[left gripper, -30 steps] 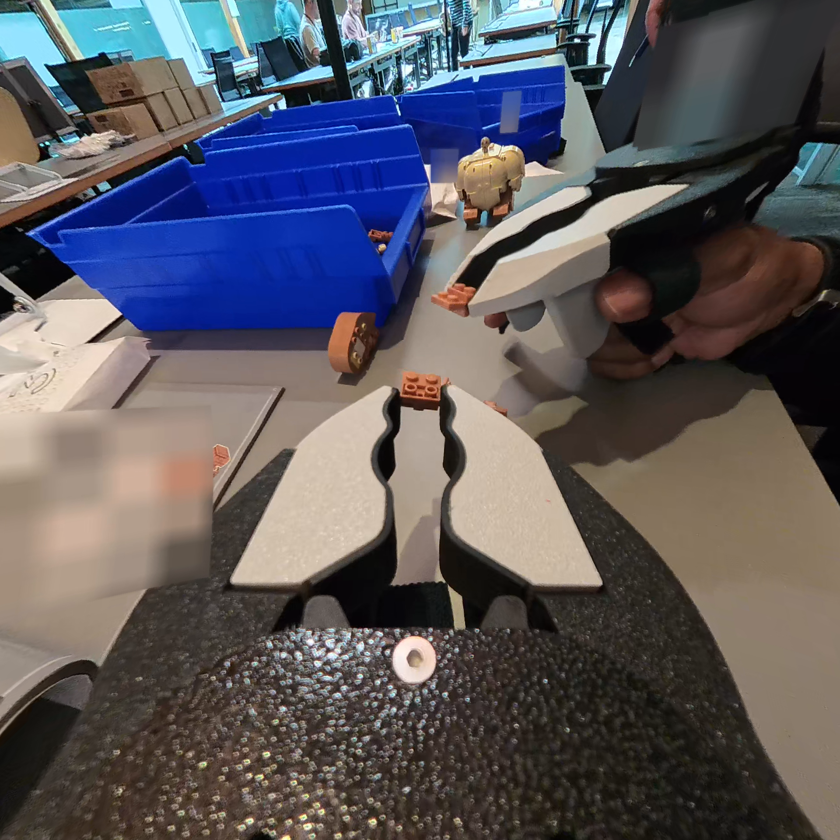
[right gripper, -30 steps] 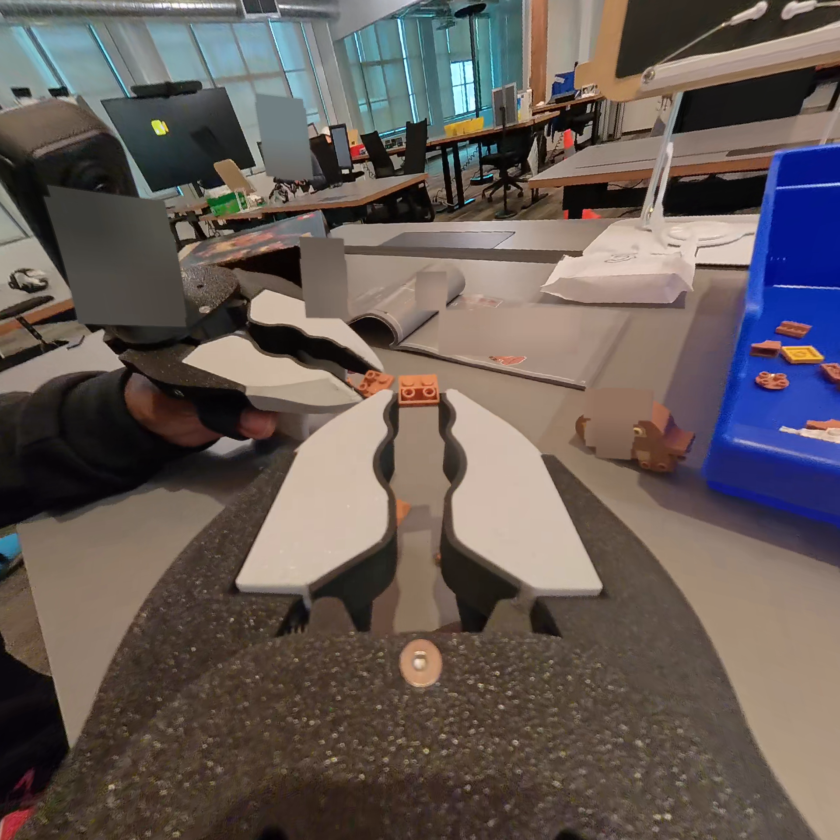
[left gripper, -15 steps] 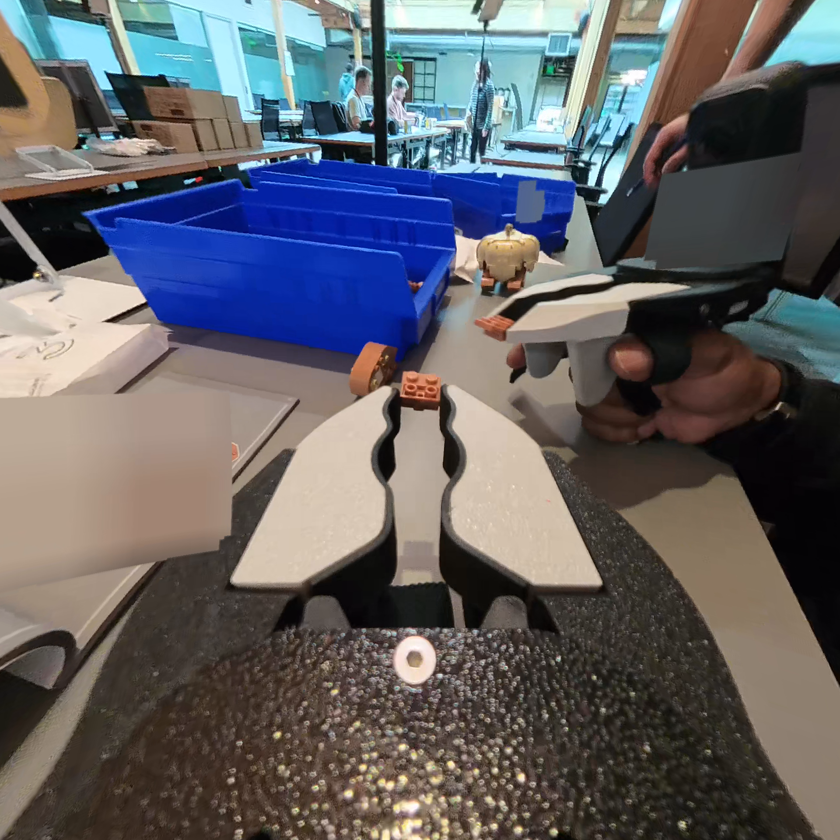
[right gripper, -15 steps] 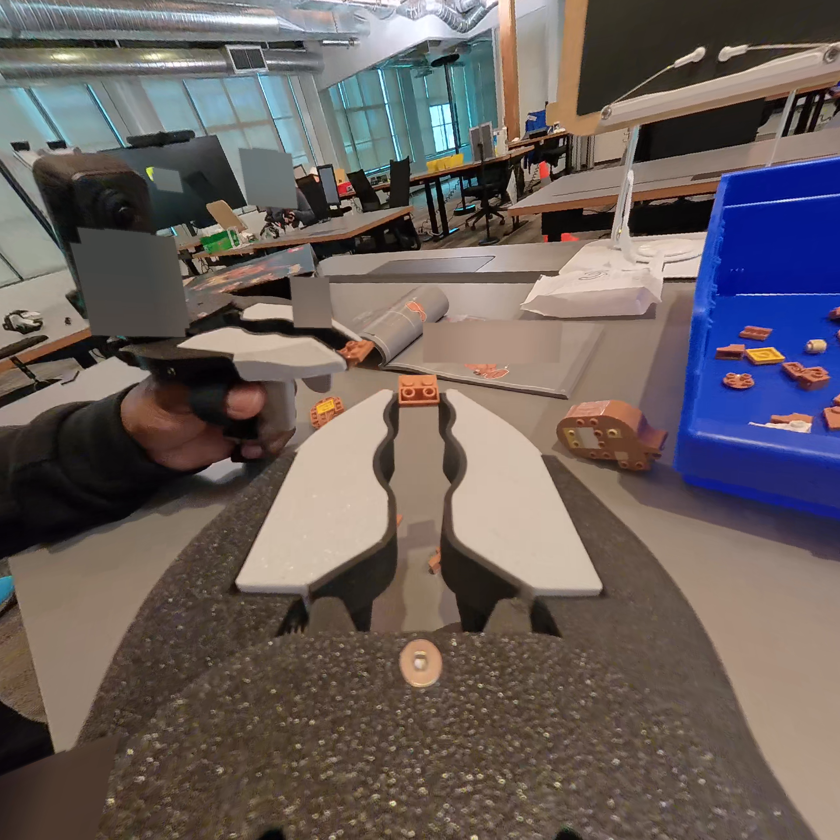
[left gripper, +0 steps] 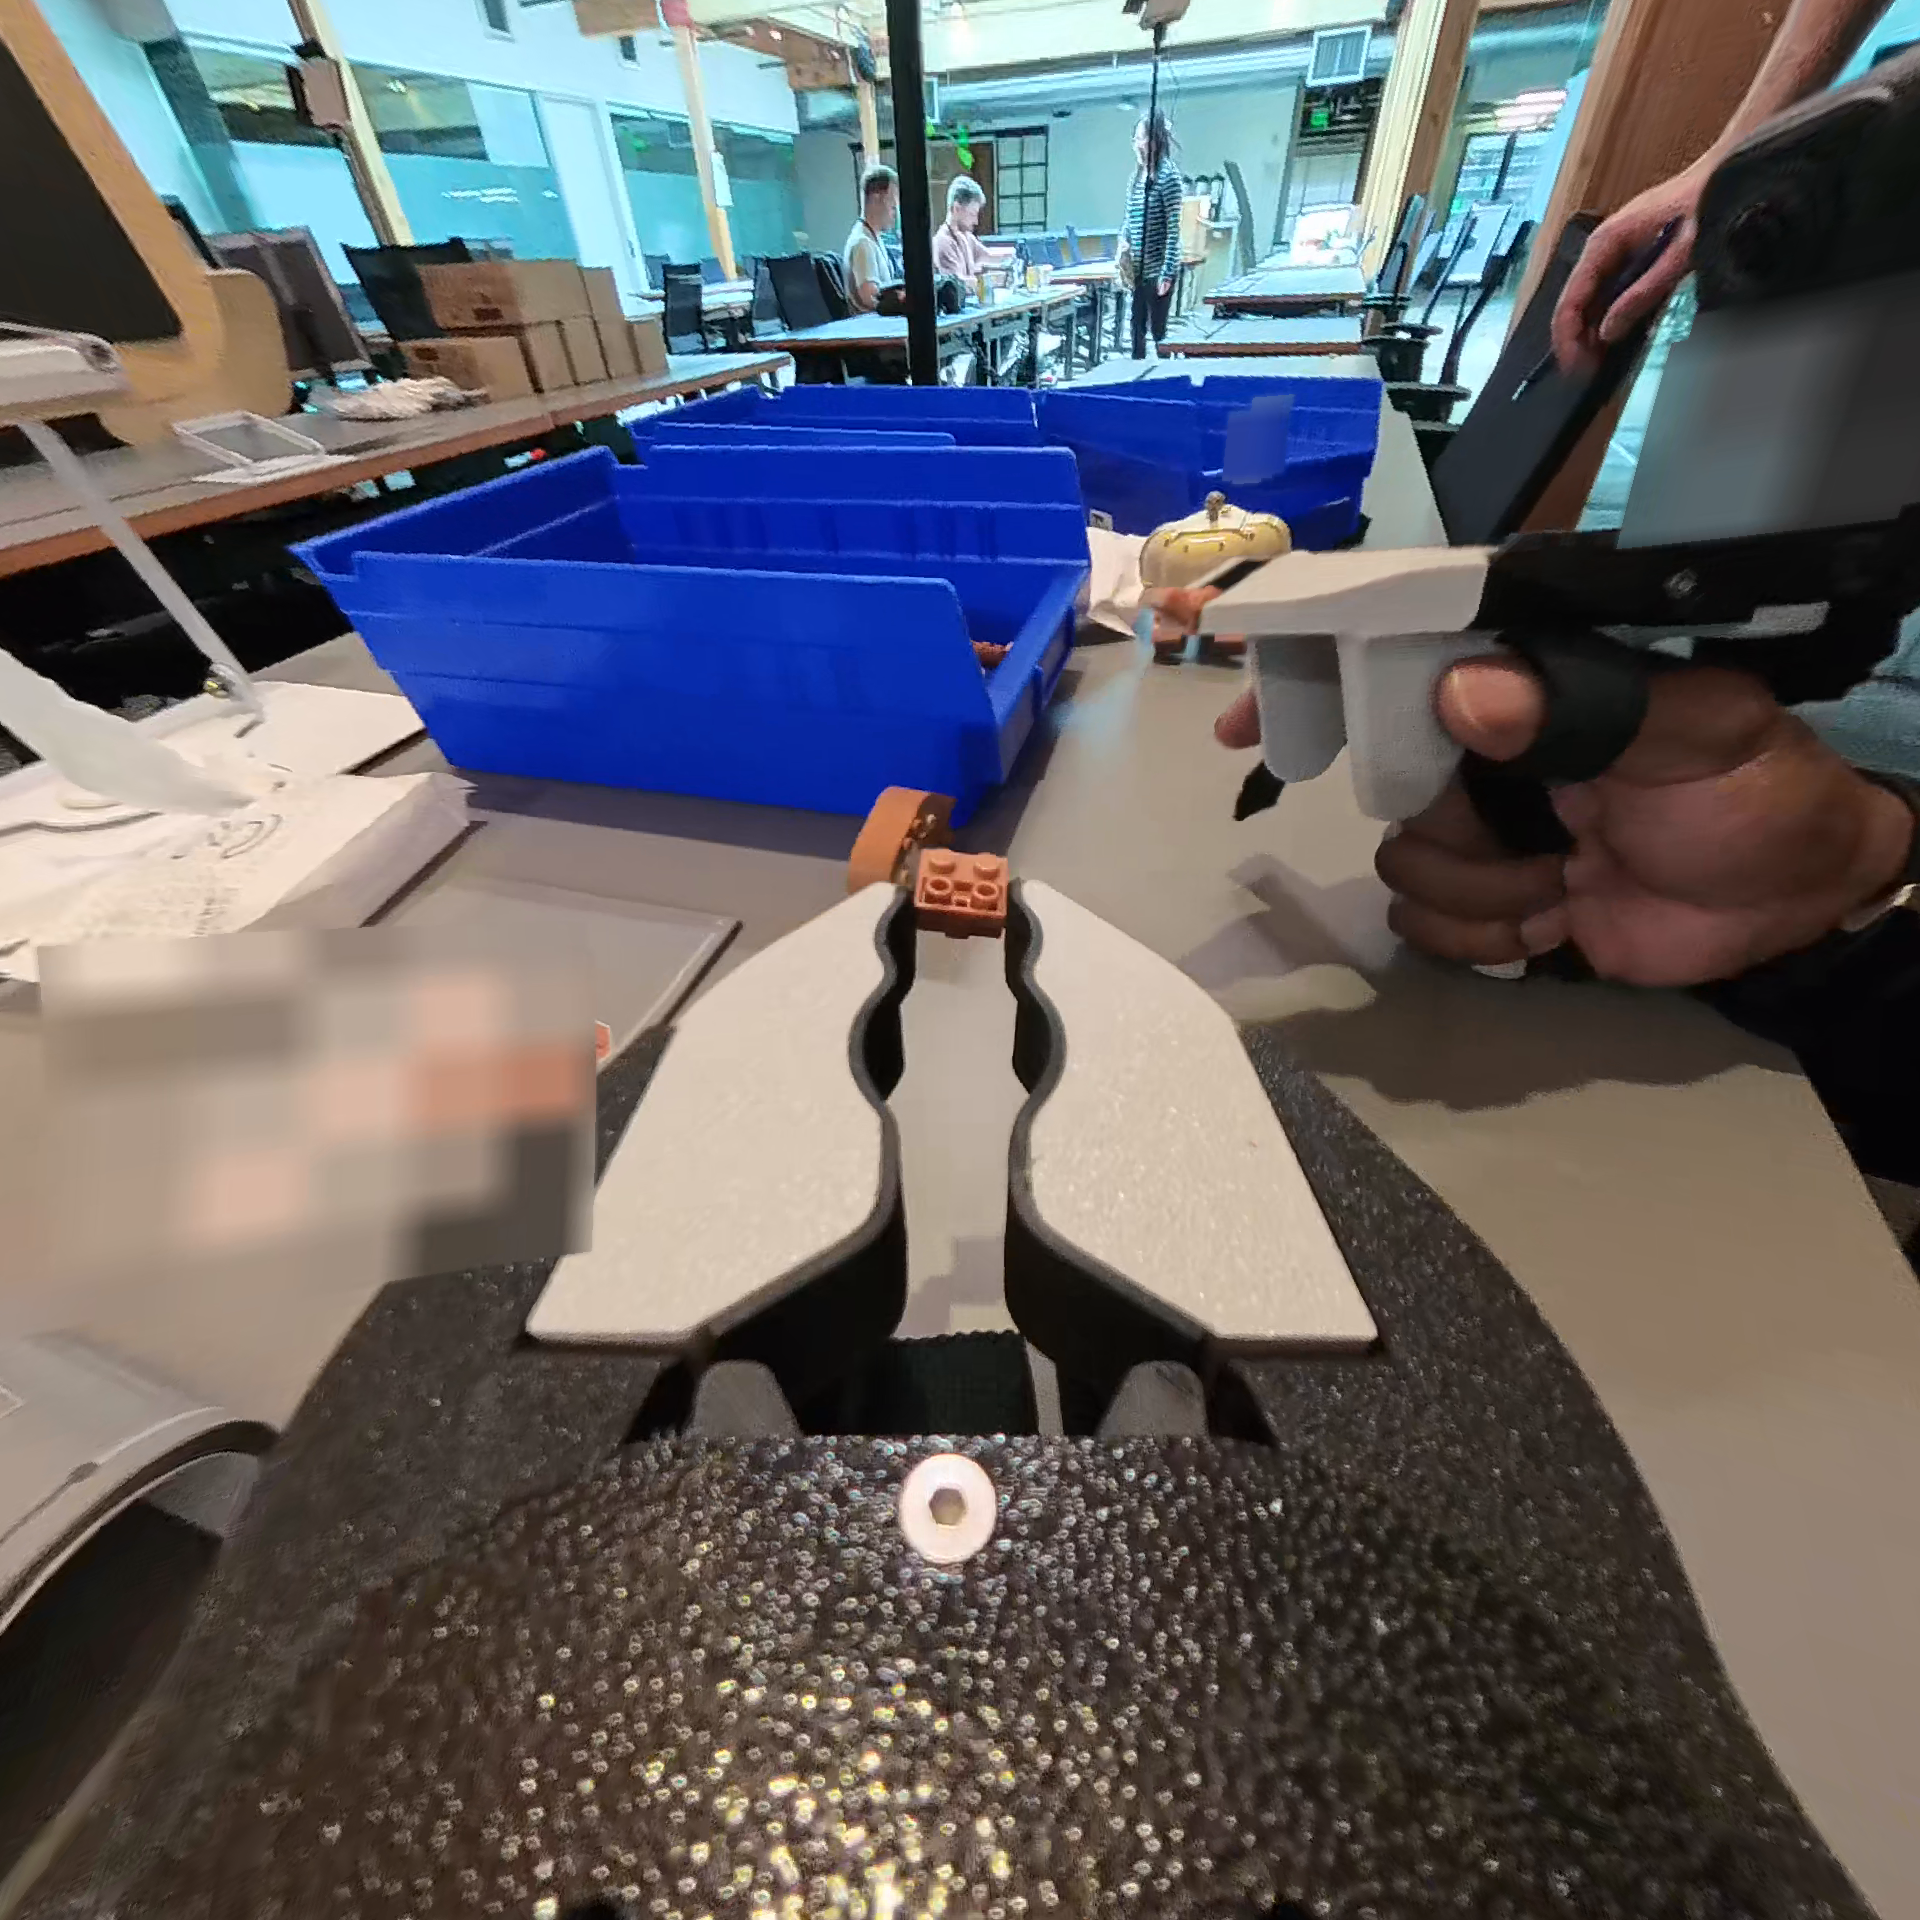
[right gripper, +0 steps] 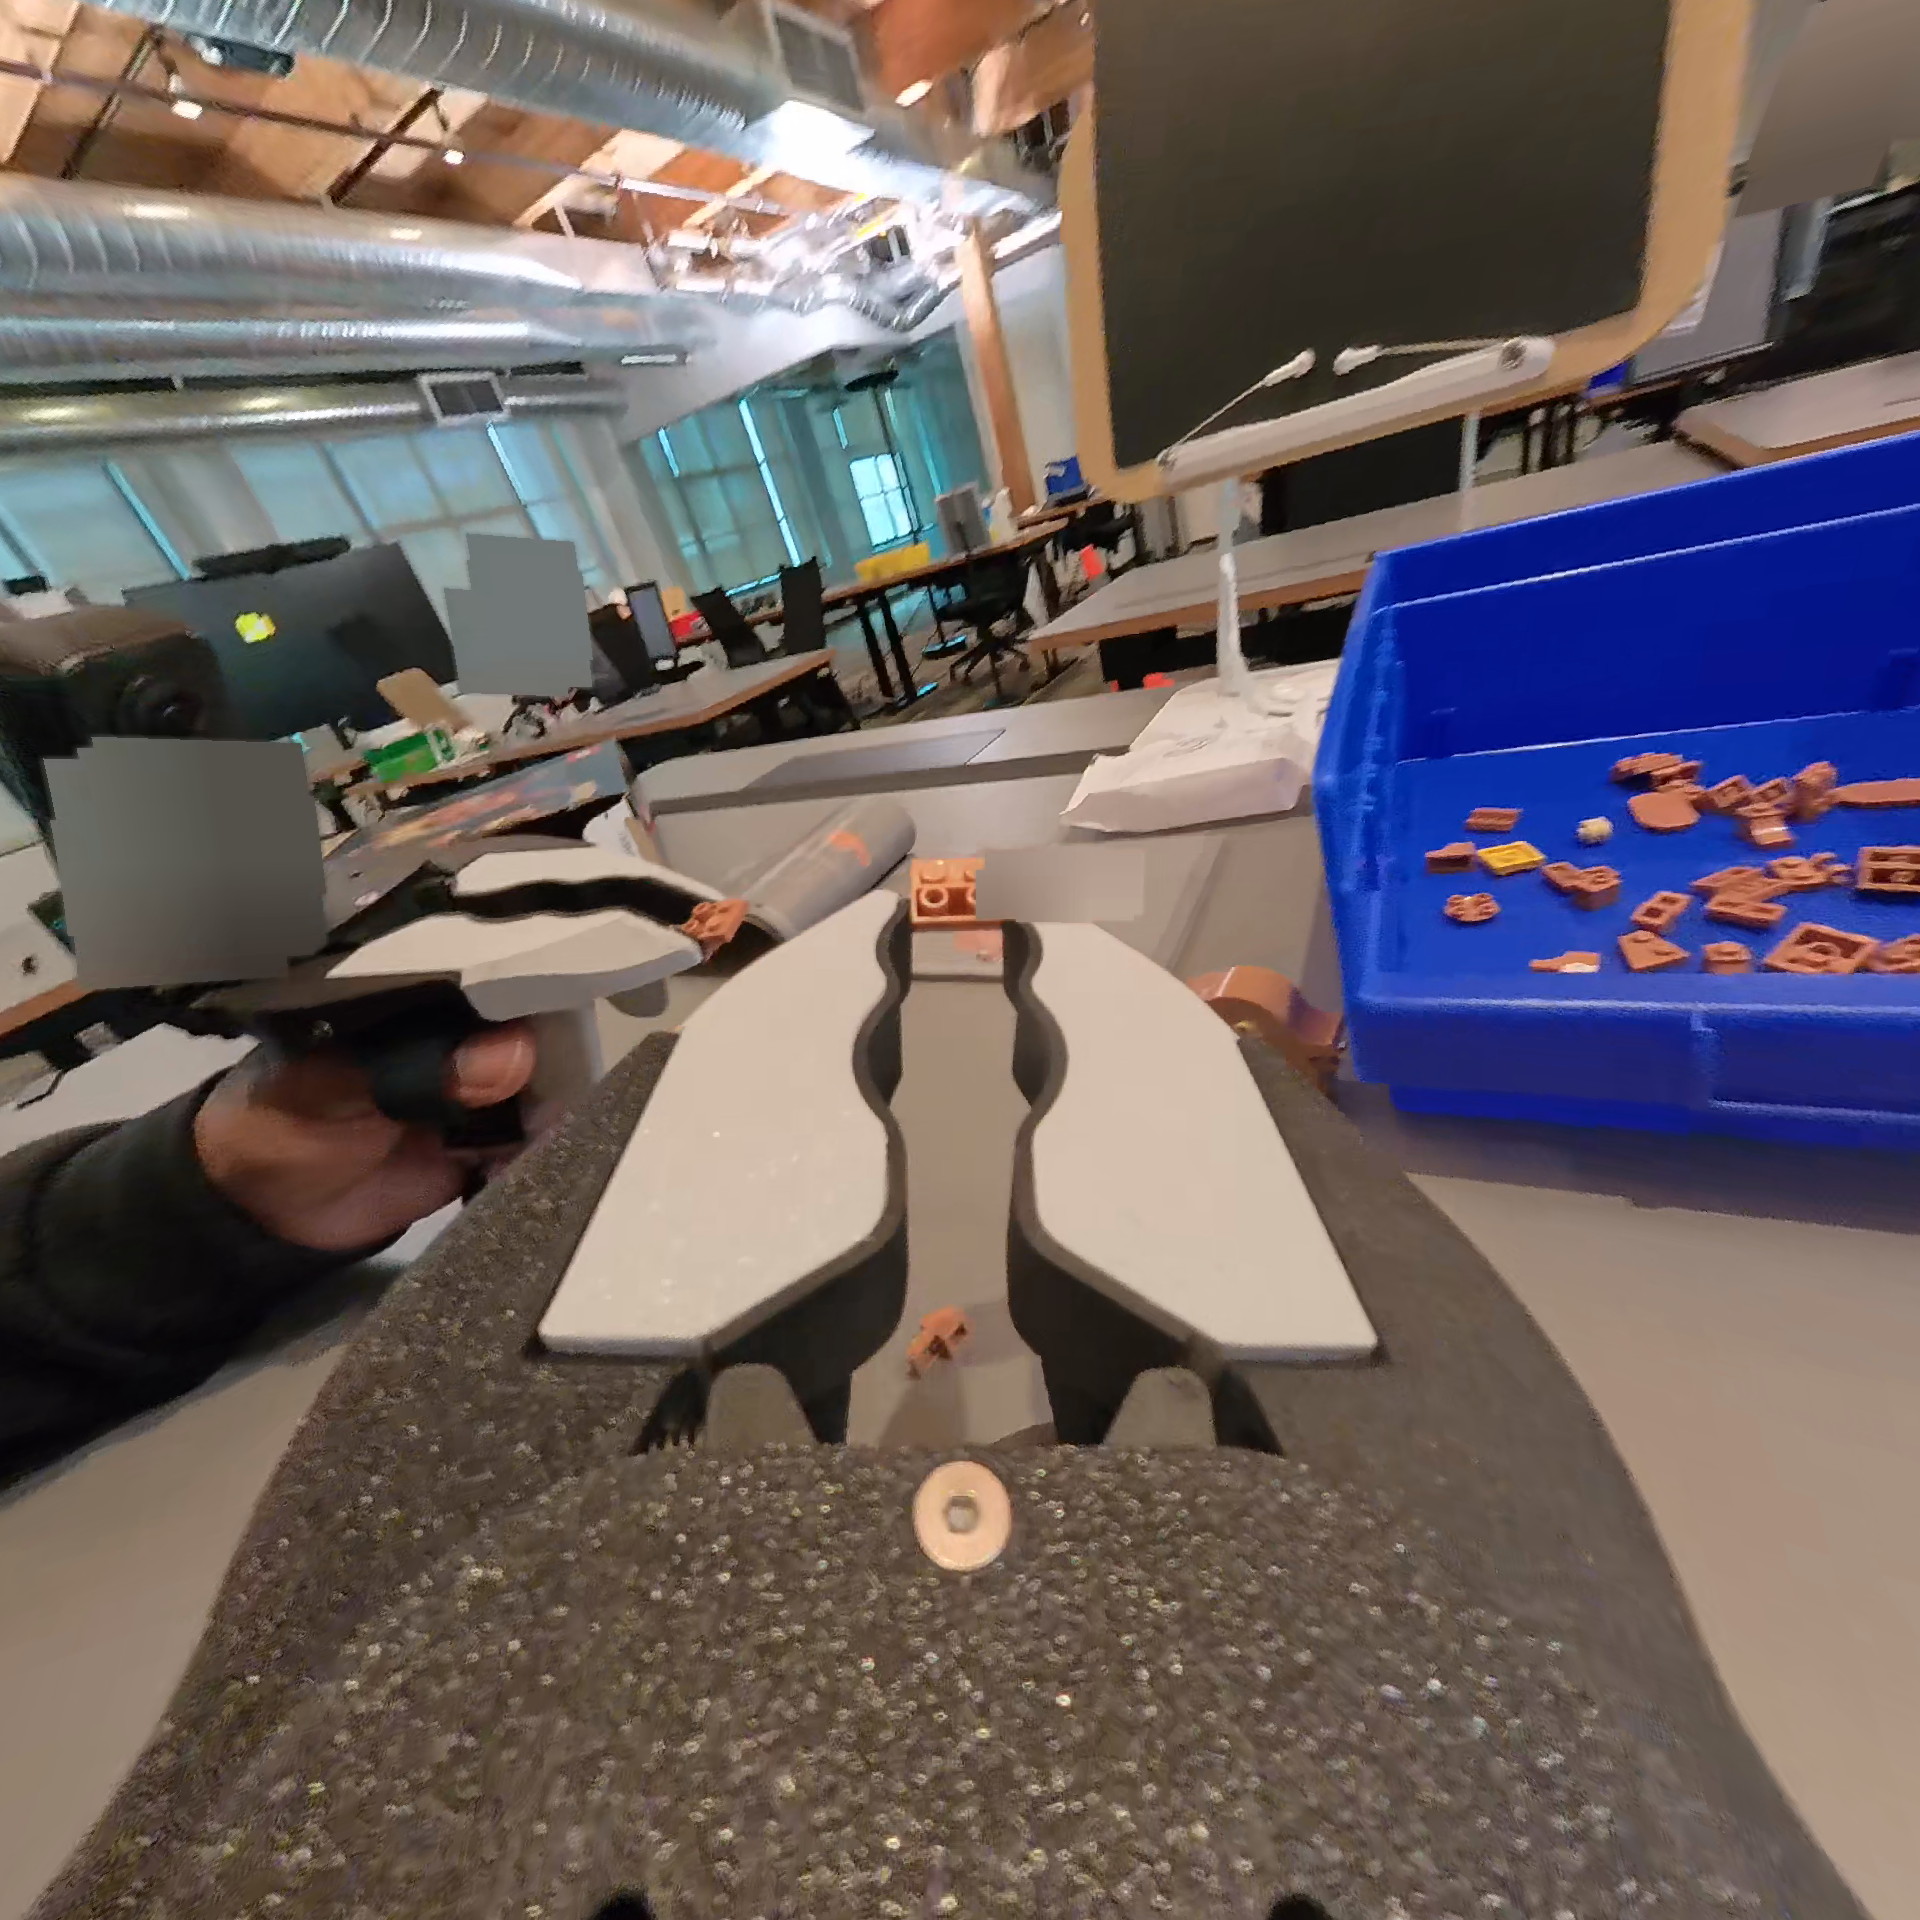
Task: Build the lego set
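Across the upper centre of the left view we see the blue bin (left gripper: 717,665), lower and farther off than before, both tools having risen. At frame centre the left gripper (left gripper: 961,914) stays clamped on a brown brick (left gripper: 961,894); the right gripper (right gripper: 956,914) likewise pinches its orange brick (right gripper: 940,891), now apart from the other.

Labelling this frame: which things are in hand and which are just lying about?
In hand:
- left tongs, shut on a brown brick
- right tongs, shut on an orange brick

Lying about:
- blue bin of loose pieces
- brown rounded part
- open booklet
- small gold figure
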### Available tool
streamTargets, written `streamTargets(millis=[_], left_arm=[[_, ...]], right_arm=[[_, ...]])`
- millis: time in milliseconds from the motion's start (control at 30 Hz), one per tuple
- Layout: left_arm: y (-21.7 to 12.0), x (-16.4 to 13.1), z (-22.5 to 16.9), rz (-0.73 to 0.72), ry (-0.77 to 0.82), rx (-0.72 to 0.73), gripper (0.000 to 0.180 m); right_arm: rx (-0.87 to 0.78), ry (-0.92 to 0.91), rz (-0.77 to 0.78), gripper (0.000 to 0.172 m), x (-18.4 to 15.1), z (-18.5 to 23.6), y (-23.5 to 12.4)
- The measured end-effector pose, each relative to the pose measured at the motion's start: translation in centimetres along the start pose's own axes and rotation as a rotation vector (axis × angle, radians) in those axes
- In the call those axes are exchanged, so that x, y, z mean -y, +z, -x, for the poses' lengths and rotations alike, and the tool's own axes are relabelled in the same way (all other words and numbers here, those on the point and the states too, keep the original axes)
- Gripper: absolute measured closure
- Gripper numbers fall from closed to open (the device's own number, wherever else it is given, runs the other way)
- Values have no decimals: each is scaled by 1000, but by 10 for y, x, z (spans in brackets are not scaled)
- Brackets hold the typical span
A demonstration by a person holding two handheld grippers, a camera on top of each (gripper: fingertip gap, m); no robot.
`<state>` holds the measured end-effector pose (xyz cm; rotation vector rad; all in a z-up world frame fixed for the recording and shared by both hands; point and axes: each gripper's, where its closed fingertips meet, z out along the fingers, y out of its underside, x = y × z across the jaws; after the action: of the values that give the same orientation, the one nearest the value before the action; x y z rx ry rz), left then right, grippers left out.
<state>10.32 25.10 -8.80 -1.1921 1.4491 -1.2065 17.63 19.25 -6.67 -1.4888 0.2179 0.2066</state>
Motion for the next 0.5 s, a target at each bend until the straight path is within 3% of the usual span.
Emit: streamTargets(millis=[167,300,500], left_arm=[[6,-2,-22,13,181,-18,165],[10,0,-39,-12,163,-85,164],[4,3,-14,-26,4,-28,164]], right_arm=[[-53,-28,-40,155,6,-6,-5],[-61,-106,-24,156,4,0,-4],[-91,-242,3,156,-1,7,-1]])
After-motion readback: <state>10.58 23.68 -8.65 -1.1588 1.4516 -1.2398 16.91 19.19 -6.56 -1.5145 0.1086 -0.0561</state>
